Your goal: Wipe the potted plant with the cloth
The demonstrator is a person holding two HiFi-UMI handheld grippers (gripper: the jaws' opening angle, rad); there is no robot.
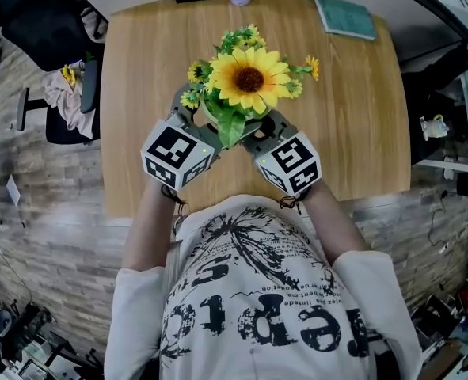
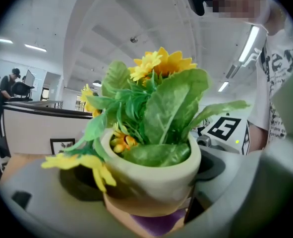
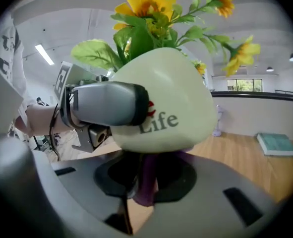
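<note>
Clamping the cream pot [image 2: 153, 175] with the left gripper [image 2: 148, 202], jaws pressed to its rounded sides, low in the centre of the left gripper view. Pinching a fold of purple cloth [image 3: 145, 182] in the right gripper [image 3: 142, 195], jaws closed on it in the lower middle of the right gripper view, with the cloth touching the underside of the pot. Seen from the head view, working close together under the sunflower plant [image 1: 248, 79], mid-frame, over the near half of the wooden counter [image 1: 360, 133]. Hard to say whether raised off the counter or only tilted.

Probably the main risk: pushing up too hard with the cloth and prying the smooth, curved pot out of the clamp, so dropping or tipping it. Could also lose the cloth, held only by a narrow fold, if dragged against the base. Might knock leaves or blooms when reaching higher, being crowded right over both grippers.
</note>
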